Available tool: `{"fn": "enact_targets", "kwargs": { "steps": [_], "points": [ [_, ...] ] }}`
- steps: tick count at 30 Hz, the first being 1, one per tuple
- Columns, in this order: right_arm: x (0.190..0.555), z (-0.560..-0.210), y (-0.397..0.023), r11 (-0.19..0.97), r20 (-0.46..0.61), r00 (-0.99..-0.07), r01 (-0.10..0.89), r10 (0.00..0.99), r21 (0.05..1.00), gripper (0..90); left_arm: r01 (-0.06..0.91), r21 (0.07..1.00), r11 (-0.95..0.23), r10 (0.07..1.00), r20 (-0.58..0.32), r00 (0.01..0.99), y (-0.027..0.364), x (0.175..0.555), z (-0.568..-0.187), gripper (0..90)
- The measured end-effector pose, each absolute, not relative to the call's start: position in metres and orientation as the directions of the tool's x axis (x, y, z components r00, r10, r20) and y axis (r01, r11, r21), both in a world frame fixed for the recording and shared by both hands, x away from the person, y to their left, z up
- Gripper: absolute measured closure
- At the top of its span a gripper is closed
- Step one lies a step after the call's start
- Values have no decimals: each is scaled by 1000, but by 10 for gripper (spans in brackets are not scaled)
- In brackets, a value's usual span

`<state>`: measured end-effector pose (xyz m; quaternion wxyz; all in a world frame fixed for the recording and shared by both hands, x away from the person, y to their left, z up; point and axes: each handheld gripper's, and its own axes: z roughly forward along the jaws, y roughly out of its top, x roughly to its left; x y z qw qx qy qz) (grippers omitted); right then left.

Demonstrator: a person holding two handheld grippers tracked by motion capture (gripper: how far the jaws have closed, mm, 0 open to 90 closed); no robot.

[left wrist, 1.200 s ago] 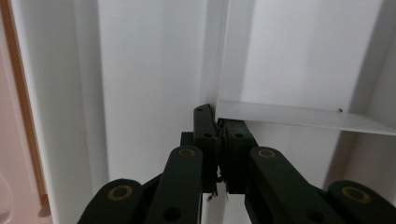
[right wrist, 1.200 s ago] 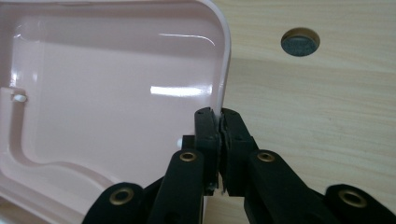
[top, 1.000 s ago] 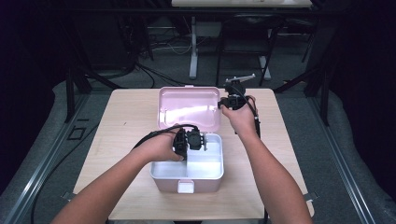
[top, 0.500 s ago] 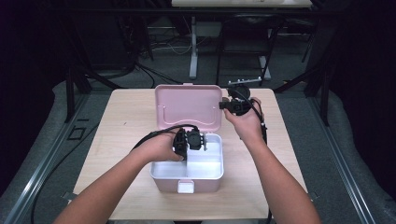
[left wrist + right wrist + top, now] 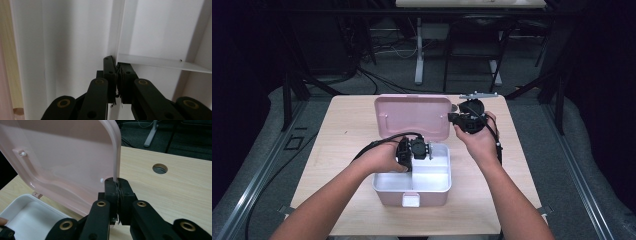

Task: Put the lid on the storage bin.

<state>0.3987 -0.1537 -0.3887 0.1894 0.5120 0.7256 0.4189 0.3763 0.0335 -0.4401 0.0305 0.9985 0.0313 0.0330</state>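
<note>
The right gripper (image 5: 117, 183) pinches the thin, stiff, light pink lid (image 5: 413, 116) by its side edge, while the left gripper (image 5: 117, 65) clamps the white box's (image 5: 430, 185) rigid divider (image 5: 119, 27).

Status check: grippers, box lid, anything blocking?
Right gripper shut on pink lid edge, lid upright. Left gripper shut on white tray divider inside the box. Nothing in the way on the table.

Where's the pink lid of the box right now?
In the high view the pink lid stands open at the back of the white box, mid-table. The right gripper pinches its right edge, while the left gripper sits over the box's divider.
</note>
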Motion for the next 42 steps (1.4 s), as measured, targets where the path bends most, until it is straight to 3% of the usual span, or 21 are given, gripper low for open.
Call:
{"fn": "enact_targets", "kwargs": {
  "steps": [15,29,42],
  "points": [
    [386,-389,-155,143,128,-426,547,896,825,879,124,129,-984,139,119,983,45,369,-433,743],
    [382,-390,-155,146,123,-433,537,893,831,875,280,363,-889,344,124,931,94,366,-413,641],
    [379,-390,-155,147,124,-440,532,890,834,870,356,512,-781,470,108,876,133,364,-398,629]
  ]
}}
